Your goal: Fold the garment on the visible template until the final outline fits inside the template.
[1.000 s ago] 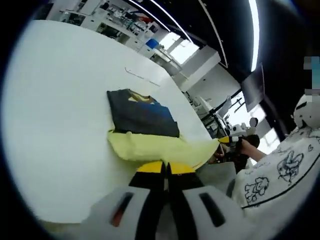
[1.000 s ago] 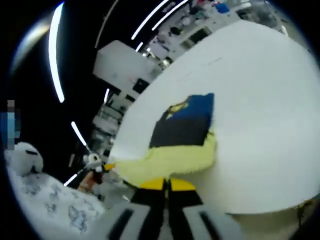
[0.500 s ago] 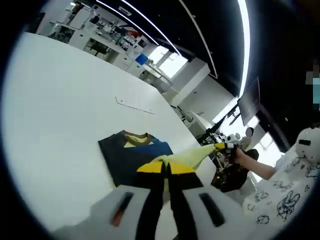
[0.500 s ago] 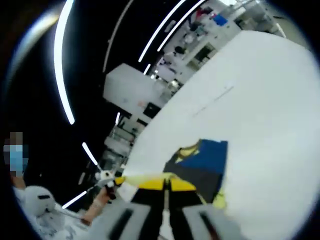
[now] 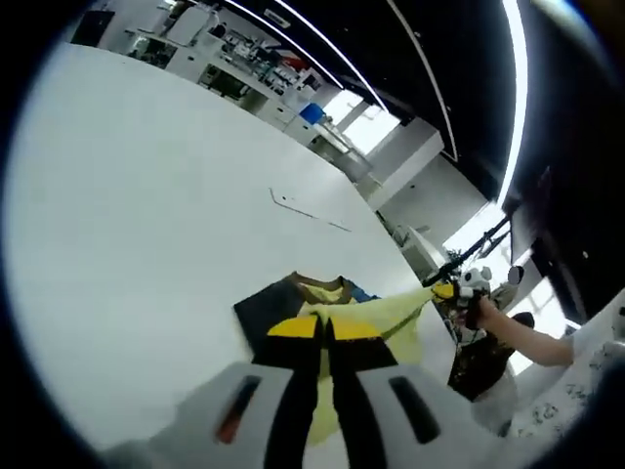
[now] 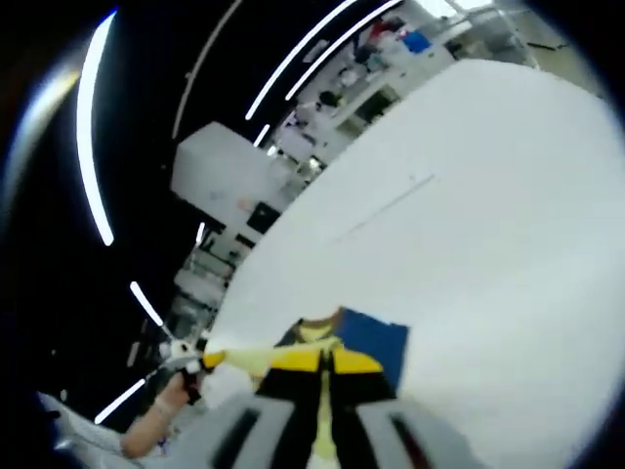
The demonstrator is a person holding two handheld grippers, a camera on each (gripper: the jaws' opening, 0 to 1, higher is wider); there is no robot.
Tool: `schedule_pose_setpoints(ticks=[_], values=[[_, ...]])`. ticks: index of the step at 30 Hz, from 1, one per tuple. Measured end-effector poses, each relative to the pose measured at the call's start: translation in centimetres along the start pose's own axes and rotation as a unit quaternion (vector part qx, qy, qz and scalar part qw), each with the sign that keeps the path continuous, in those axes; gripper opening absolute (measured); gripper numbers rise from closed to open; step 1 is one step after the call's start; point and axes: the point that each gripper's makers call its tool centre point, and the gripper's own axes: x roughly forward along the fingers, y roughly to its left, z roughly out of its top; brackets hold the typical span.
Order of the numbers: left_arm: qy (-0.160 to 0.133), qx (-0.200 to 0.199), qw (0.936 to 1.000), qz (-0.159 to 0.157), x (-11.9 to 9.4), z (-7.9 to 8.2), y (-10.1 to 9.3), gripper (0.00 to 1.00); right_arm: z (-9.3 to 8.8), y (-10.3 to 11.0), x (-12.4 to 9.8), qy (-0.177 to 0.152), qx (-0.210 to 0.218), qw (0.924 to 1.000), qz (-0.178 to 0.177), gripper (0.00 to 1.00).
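Note:
A yellow garment (image 5: 389,315) with a dark and blue panel (image 5: 262,307) lies on the white table (image 5: 127,215). My left gripper (image 5: 324,327) is shut on the yellow edge, which is lifted above the dark panel. The edge stretches taut to my right gripper (image 5: 445,290), held by a hand at the right. In the right gripper view, my right gripper (image 6: 322,360) is shut on the same yellow edge (image 6: 256,360), over the blue panel (image 6: 376,337). The left gripper (image 6: 207,362) holds the far end. A thin template line (image 5: 308,210) marks the table beyond the garment.
The template line (image 6: 386,207) also crosses the table in the right gripper view. White benches and shelves (image 5: 234,54) stand past the far table edge. A person's patterned sleeve (image 5: 586,376) is at the right. Bare table surface spreads left of the garment.
The yellow edge, earlier low near the table's front, has been lifted and carried forward over the dark panel by both grippers. Less of the dark panel shows.

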Motion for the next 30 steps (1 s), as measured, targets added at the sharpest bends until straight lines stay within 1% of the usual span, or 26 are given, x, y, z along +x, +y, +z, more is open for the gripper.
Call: schedule_pose_setpoints(ticks=[2, 4, 6, 8, 10, 13, 17, 19, 20, 24, 26, 30], values=[[0.002, -0.015, 0.9999, 0.004, 0.8, -0.2, 0.9, 0.00, -0.5, -0.4, 0.6, 0.006, 0.001, 1.0000, -0.007, 0.00], [0.007, -0.017, 0.9998, 0.007, 1.4, -0.5, 1.7, 0.00, -0.6, -1.5, 1.2, 0.012, 0.003, 0.9997, -0.019, 0.00], [0.015, -0.024, 0.9994, 0.022, 1.9, -1.1, 2.6, 0.00, -0.5, -2.5, 1.7, 0.016, 0.007, 0.9995, -0.026, 0.00], [0.018, -0.019, 0.9992, 0.029, 2.1, -1.4, 3.2, 0.00, -1.0, -2.8, 2.2, 0.021, 0.004, 0.9991, -0.035, 0.00], [0.024, -0.015, 0.9990, 0.036, 2.4, -1.8, 3.8, 0.00, -1.0, -3.5, 2.6, 0.025, 0.003, 0.9988, -0.041, 0.00], [0.023, -0.020, 0.9985, 0.045, 2.8, -1.9, 4.5, 0.00, -0.9, -4.6, 3.2, 0.027, 0.008, 0.9983, -0.052, 0.00], [0.019, -0.026, 0.9978, 0.059, 3.4, -2.2, 4.9, 0.00, -1.1, -5.3, 4.0, 0.026, 0.004, 0.9978, -0.061, 0.00], [0.023, -0.025, 0.9973, 0.065, 3.6, -2.2, 5.4, 0.00, -1.3, -5.7, 4.3, 0.028, 0.004, 0.9974, -0.066, 0.00], [0.023, -0.025, 0.9971, 0.068, 3.7, -2.4, 5.3, 0.00, -1.4, -5.9, 4.4, 0.030, 0.003, 0.9972, -0.069, 0.00], [0.030, -0.022, 0.9962, 0.079, 3.9, -3.0, 5.5, 0.00, -1.7, -6.1, 4.7, 0.035, -0.020, 0.9969, -0.068, 0.00], [0.031, -0.022, 0.9959, 0.082, 3.9, -3.1, 5.7, 0.00, -1.8, -6.1, 4.7, 0.035, -0.024, 0.9968, -0.068, 0.00], [0.036, -0.013, 0.9960, 0.081, 4.0, -3.2, 5.9, 0.00, -1.6, -5.9, 4.9, 0.029, -0.046, 0.9963, -0.066, 0.00]])
